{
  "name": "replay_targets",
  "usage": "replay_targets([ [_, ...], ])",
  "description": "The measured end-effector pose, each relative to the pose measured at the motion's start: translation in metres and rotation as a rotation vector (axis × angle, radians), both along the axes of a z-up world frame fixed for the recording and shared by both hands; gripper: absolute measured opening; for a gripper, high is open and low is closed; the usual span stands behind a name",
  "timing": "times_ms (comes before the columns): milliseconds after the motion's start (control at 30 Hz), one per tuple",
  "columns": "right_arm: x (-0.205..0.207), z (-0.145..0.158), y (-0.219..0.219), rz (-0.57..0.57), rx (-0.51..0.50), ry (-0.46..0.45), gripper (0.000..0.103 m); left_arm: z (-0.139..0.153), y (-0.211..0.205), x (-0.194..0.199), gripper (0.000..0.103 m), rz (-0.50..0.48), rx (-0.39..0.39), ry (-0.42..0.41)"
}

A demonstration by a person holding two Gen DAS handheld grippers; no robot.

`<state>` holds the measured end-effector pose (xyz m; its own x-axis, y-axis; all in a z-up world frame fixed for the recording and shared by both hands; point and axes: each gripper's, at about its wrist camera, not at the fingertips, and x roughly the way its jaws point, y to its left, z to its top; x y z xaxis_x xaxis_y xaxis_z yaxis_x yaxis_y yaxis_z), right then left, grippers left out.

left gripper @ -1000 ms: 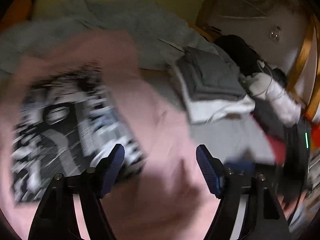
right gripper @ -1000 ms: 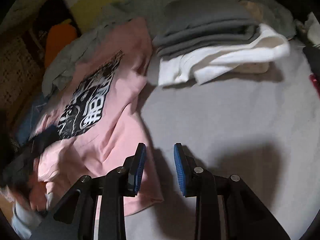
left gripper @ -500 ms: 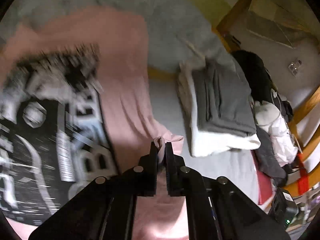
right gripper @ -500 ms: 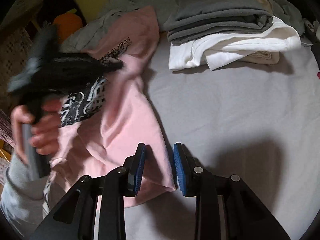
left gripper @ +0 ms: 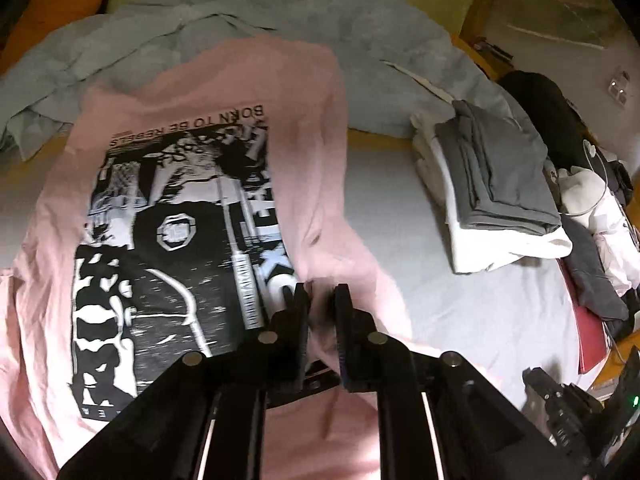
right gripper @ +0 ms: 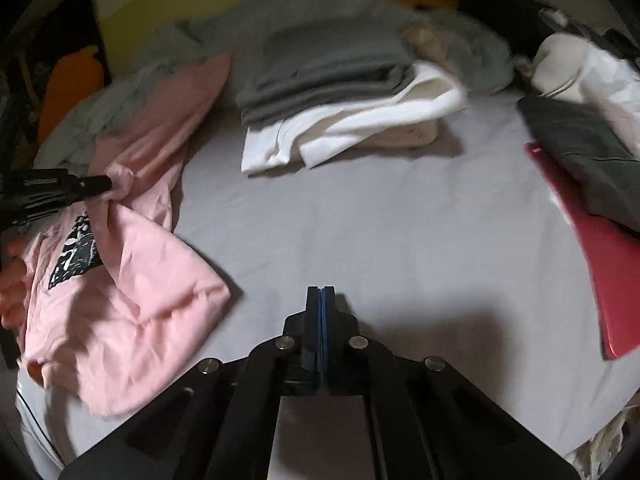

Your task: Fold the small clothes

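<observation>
The left gripper [left gripper: 321,300] is clamped on a bunched fold of the pink shirt [left gripper: 312,152], its jaws nearly together with pink cloth pinched between them. From the right wrist view the same gripper [right gripper: 110,184] comes in from the left edge and holds the fold lifted off the sheet [right gripper: 360,240], with the cloth twisting down from the pinch. The hand [right gripper: 12,280] that carries it shows at the left edge, against the shirt.

The right gripper [right gripper: 321,296] is closed with nothing in it, its blue pads pressed flat together. It hovers over bare sheet, apart from the shirt's near corner, which lies to its left.

The shirt [right gripper: 140,280] lies spread and rumpled on the sheet, print side up; the black-and-white print [left gripper: 176,240] covers most of its front and reads upside down in the left wrist view. Its far end lies on a crumpled grey blanket [left gripper: 280,12].

To the right of the shirt, beyond a strip of bare sheet, stands a stack [right gripper: 340,92] of folded clothes, grey on top of white. Farther right of the stack lie a dark grey garment [right gripper: 580,148] and a red flat thing [right gripper: 600,260] under it. An orange cushion [right gripper: 70,80] sits beyond the shirt's far left.
</observation>
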<state>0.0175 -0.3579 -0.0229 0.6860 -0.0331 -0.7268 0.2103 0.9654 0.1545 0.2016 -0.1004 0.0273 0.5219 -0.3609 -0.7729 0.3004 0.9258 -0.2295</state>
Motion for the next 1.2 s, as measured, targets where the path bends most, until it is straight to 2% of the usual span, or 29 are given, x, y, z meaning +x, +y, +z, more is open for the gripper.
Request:
replay_targets([
  [67,0.002,-0.002,-0.007,0.055,0.094,-0.014,0.000,-0.002,0.012,-0.002,0.011,0.017,-0.008,-0.006],
  [133,0.014,-0.002,-0.014,0.168,0.278,-0.018,0.001,-0.007,0.021,-0.003,0.013,0.043,-0.019,0.005],
  [167,0.019,-0.003,-0.018,0.197,0.354,-0.016,0.007,-0.010,0.026,-0.003,0.015,0.061,-0.029,0.013],
  [200,0.022,-0.004,-0.019,0.203,0.386,-0.025,0.013,-0.012,0.031,-0.002,0.016,0.079,-0.040,0.022],
  [267,0.027,-0.006,-0.017,0.199,0.359,-0.038,0.052,-0.015,0.037,-0.002,0.016,0.088,-0.075,0.039],
  [300,0.030,-0.007,-0.015,0.199,0.337,-0.040,0.056,-0.015,0.038,-0.003,0.016,0.089,-0.081,0.042],
  [333,0.034,-0.008,-0.013,0.197,0.328,-0.042,0.056,-0.015,0.039,-0.004,0.016,0.098,-0.076,0.040],
  [400,0.046,-0.012,-0.006,0.221,0.361,-0.039,0.055,-0.013,0.042,-0.006,0.015,0.149,-0.018,0.029],
  [433,0.050,-0.015,-0.004,0.254,0.392,-0.029,0.045,-0.013,0.045,-0.007,0.003,0.213,0.049,0.018],
  [467,0.055,-0.018,0.000,0.305,0.422,-0.012,0.032,-0.012,0.047,-0.008,0.000,0.303,0.158,0.003],
  [500,0.059,-0.022,0.007,0.355,0.436,0.010,0.024,-0.011,0.049,-0.008,0.000,0.362,0.237,-0.017],
  [533,0.063,-0.026,0.015,0.393,0.430,0.033,0.006,-0.007,0.051,-0.009,0.000,0.365,0.233,-0.047],
  [567,0.063,-0.026,0.020,0.387,0.388,0.035,0.006,-0.004,0.053,-0.009,0.000,0.334,0.185,-0.050],
  [633,0.051,-0.020,0.024,0.303,0.289,-0.012,0.006,0.005,0.054,-0.009,0.000,0.250,0.045,-0.033],
  [667,0.041,-0.014,0.020,0.252,0.270,-0.049,0.005,0.011,0.050,-0.010,0.004,0.181,-0.027,-0.030],
  [700,0.032,-0.007,0.017,0.220,0.264,-0.079,0.005,0.016,0.043,-0.010,0.006,0.119,-0.059,-0.032],
  [767,0.003,0.004,0.012,0.182,0.262,-0.115,0.005,0.026,0.020,-0.011,0.017,0.030,-0.040,-0.070],
  [833,-0.016,0.002,0.013,0.171,0.262,-0.102,0.005,0.030,-0.010,-0.010,0.017,-0.037,0.021,-0.116],
  [867,-0.022,-0.004,0.015,0.147,0.232,-0.079,0.005,0.028,-0.024,-0.007,0.017,-0.080,0.028,-0.113],
  [933,-0.026,-0.018,0.017,0.114,0.177,-0.018,0.005,0.015,-0.053,0.009,0.018,-0.184,0.014,-0.036],
  [1000,-0.020,-0.022,0.016,0.124,0.189,0.008,0.005,-0.007,-0.083,0.027,0.018,-0.264,0.009,0.093],
  [1033,-0.018,-0.021,0.014,0.125,0.205,0.009,0.005,-0.017,-0.095,0.031,0.018,-0.273,0.040,0.139],
  [1100,-0.016,-0.020,0.011,0.132,0.215,0.012,0.005,-0.039,-0.117,0.048,0.022,-0.233,0.170,0.209],
  [1133,-0.016,-0.020,0.011,0.136,0.216,0.015,0.005,-0.045,-0.121,0.053,0.022,-0.217,0.191,0.225],
  [1200,-0.022,-0.019,0.007,0.142,0.220,0.012,0.005,-0.046,-0.127,0.061,0.022,-0.222,0.133,0.230],
])
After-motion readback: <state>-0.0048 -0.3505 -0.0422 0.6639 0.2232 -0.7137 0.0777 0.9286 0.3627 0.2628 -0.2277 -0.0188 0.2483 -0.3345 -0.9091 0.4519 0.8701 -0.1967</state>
